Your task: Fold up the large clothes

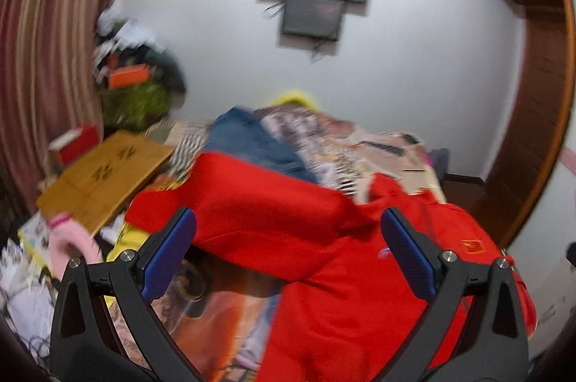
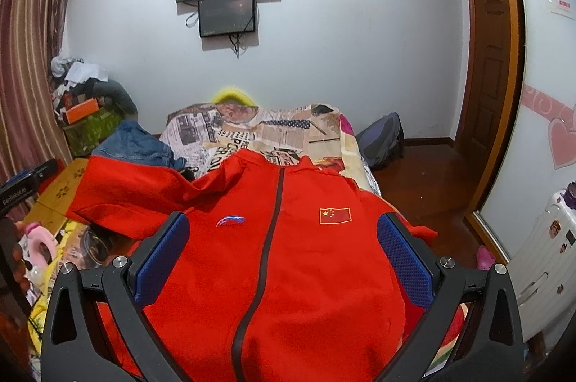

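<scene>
A large red zip-up jacket (image 2: 306, 259) with a dark zipper and a small flag patch lies front up on the bed; its left sleeve (image 2: 133, 198) stretches out to the left. It also shows, blurred, in the left wrist view (image 1: 324, 256). My left gripper (image 1: 288, 238) is open and empty, just above the sleeve and left side of the jacket. My right gripper (image 2: 282, 238) is open and empty, above the jacket's chest, with the zipper between its blue pads.
The bed has a newspaper-print cover (image 2: 259, 130). Blue jeans (image 2: 140, 144) lie at its far left. A wooden board (image 1: 104, 176) and clutter sit left of the bed. A backpack (image 2: 381, 140) rests on the floor at the right, near a white suitcase (image 2: 540, 266).
</scene>
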A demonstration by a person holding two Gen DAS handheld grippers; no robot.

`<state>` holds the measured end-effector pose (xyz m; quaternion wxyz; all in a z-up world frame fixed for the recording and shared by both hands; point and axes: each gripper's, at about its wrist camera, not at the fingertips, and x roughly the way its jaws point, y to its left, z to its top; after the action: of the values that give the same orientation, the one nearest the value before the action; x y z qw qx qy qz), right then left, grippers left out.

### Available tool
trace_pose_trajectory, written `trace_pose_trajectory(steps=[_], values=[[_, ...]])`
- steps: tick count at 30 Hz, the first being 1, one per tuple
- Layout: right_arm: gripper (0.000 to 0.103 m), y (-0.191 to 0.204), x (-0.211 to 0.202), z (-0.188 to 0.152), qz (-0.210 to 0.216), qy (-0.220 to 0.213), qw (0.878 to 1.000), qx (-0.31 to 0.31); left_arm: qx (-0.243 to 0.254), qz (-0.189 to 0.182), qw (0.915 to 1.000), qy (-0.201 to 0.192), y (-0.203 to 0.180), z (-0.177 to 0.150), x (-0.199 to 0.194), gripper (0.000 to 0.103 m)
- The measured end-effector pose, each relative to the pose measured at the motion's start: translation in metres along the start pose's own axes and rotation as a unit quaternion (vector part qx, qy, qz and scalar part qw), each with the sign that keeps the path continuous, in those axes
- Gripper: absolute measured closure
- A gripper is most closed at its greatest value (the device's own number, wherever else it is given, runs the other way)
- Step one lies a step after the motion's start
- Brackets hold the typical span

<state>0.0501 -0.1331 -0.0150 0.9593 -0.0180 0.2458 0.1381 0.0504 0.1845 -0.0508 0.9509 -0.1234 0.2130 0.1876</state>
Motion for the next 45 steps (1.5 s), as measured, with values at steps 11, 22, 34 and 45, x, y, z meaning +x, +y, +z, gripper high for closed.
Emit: trace_pose_trajectory(steps=[11,22,34,45], values=[[0.000,0.007,0.048,0.003,0.002,0.055,0.998,0.006,-0.225,-0.004,0.9671,0.118,0.153,-0.028,0.100,0.001],[0.000,0.024,0.075,0.005,0.005,0.089,0.996,-0.023,-0.397,-0.108,0.8926,0.183,0.215,-0.073,0.187,0.013],[0.000,0.045,0.090,0.013,0.010,0.100,0.993,-0.058,-0.526,-0.190,0.8127,0.162,0.224,-0.105,0.223,0.029],[0.000,0.048,0.089,0.016,0.010,0.096,0.993,-0.071,-0.407,-0.175,0.8908,0.102,0.199,-0.030,0.181,0.103]])
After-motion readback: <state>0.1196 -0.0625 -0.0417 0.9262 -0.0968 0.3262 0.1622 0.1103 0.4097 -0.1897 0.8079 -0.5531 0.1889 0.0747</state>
